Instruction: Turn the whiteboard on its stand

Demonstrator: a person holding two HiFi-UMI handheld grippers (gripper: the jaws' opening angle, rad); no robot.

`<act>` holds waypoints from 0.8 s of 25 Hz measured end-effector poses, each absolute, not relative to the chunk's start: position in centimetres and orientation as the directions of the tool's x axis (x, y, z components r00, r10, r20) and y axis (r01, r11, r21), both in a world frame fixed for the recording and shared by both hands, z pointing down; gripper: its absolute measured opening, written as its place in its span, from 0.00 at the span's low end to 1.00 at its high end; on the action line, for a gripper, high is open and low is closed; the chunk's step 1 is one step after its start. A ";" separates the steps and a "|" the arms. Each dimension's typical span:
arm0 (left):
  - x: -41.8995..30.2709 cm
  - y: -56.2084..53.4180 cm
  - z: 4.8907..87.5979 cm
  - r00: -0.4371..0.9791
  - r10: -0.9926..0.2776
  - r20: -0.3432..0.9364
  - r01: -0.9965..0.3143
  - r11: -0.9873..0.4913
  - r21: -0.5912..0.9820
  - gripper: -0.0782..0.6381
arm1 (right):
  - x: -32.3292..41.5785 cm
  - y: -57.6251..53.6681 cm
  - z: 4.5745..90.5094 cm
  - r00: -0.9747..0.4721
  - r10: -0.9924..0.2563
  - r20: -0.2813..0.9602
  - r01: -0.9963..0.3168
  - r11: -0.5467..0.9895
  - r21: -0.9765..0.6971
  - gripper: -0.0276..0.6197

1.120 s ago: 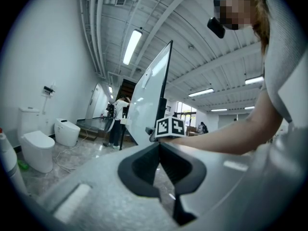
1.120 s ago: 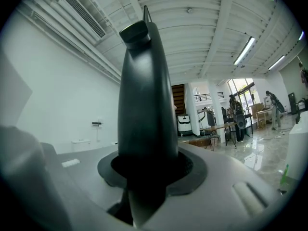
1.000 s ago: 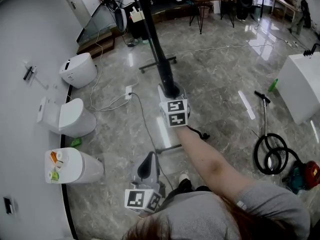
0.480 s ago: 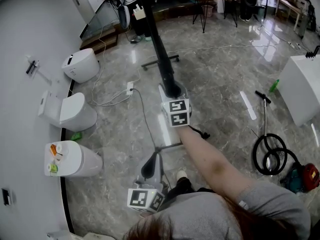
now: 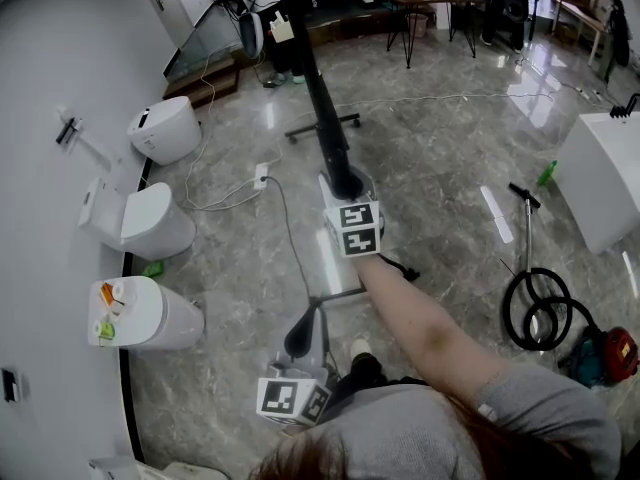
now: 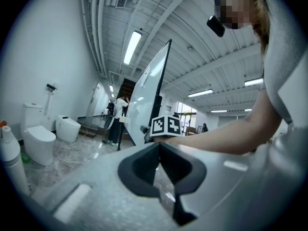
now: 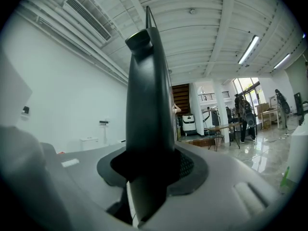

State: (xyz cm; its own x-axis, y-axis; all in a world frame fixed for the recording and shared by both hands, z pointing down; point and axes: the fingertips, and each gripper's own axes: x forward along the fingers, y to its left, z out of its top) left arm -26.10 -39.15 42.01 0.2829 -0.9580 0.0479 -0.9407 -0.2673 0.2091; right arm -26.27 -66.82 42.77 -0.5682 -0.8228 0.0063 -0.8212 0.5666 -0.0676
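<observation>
right claw (image 5: 345,182) grips the tall black-framed whiteboard (image 5: 316,93)
the board stands upright on its stand (image 5: 322,125) in mid-room, its near edge between the claw's jaws; left claw (image 5: 303,334) is closed, empty, nearer the person (image 5: 450,428).

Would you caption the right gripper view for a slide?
Right gripper closed on the dark edge of the whiteboard.

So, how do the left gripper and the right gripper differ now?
The right gripper is clamped on the edge of the whiteboard; the left gripper is shut on nothing. The right gripper reaches forward; the left gripper hangs close to the person. Both point level.
</observation>
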 end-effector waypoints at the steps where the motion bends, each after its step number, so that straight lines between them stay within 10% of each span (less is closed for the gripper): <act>1: -25.9 -39.0 42.0 0.284 -0.958 0.047 -0.940 -0.269 0.209 0.10 | -26.1 -66.6 42.8 -0.568 -0.823 0.009 -0.822 0.566 -0.068 0.28; 20: -24.2 -36.2 41.8 0.266 -0.963 0.044 -0.948 -0.253 0.194 0.10 | -24.8 -64.0 42.9 -0.586 -0.810 0.009 -0.808 0.584 -0.072 0.28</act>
State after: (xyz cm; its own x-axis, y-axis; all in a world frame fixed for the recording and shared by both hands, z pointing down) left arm -24.24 -36.19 41.77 0.2664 -0.9629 0.0436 -0.9478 -0.2534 0.1937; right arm -24.82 -63.97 42.87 -0.5863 -0.8101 0.0088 -0.8084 0.5842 -0.0722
